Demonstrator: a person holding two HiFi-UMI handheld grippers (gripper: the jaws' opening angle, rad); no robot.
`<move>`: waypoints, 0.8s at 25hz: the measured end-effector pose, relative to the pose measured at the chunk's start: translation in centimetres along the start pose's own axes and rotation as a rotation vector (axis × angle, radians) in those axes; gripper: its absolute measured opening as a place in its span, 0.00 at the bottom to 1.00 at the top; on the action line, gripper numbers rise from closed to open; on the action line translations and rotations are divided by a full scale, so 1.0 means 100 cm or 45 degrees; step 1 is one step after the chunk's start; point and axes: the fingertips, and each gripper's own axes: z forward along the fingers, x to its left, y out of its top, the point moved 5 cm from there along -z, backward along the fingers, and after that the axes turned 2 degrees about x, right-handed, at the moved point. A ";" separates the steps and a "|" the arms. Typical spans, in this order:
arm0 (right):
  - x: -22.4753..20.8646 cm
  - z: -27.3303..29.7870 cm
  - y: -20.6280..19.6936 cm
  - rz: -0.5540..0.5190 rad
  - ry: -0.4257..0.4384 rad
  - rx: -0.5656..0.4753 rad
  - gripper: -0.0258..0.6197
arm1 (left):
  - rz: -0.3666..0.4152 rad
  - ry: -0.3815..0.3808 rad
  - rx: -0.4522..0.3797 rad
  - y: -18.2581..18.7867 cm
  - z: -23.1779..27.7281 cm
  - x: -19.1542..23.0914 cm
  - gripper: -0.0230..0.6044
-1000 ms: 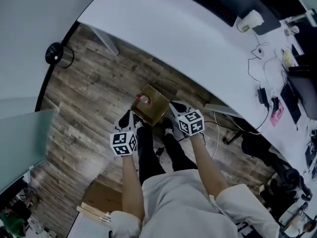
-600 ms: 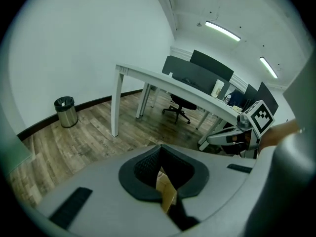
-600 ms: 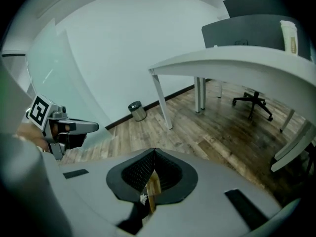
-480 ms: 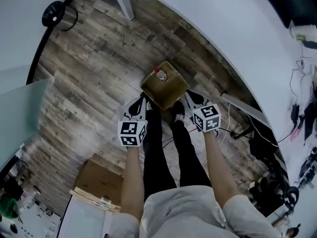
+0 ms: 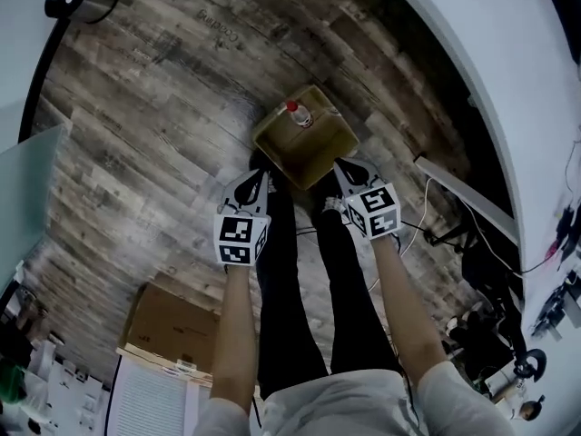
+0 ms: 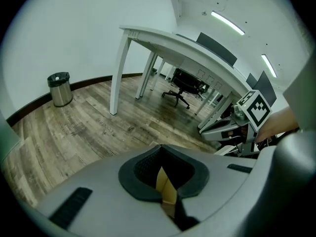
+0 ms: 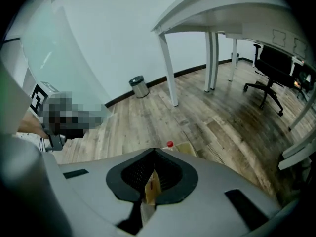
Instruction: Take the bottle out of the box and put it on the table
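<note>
One open cardboard box (image 5: 320, 155) is held over the wooden floor (image 5: 145, 107). One bottle (image 5: 298, 114) with a red cap stands inside the box, at its far corner. Two tongs carry the box. The left tongs (image 5: 264, 173) are clenched on its near left wall, and the right tongs (image 5: 339, 165) on its near right wall. One flat carton (image 5: 177, 321) lies on the floor, well apart from the box.

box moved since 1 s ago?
Yes. In the head view the box, gripped by the left gripper and right gripper, now lies farther from the white table edge, lower toward the floor.
</note>
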 end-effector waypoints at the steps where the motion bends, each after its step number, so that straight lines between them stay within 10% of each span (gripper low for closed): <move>1: 0.002 0.012 -0.001 -0.022 0.008 0.012 0.10 | 0.004 -0.006 0.005 -0.006 0.007 0.005 0.06; 20: -0.049 0.202 -0.002 -0.267 0.005 0.166 0.13 | 0.019 -0.059 0.013 -0.071 0.104 0.075 0.06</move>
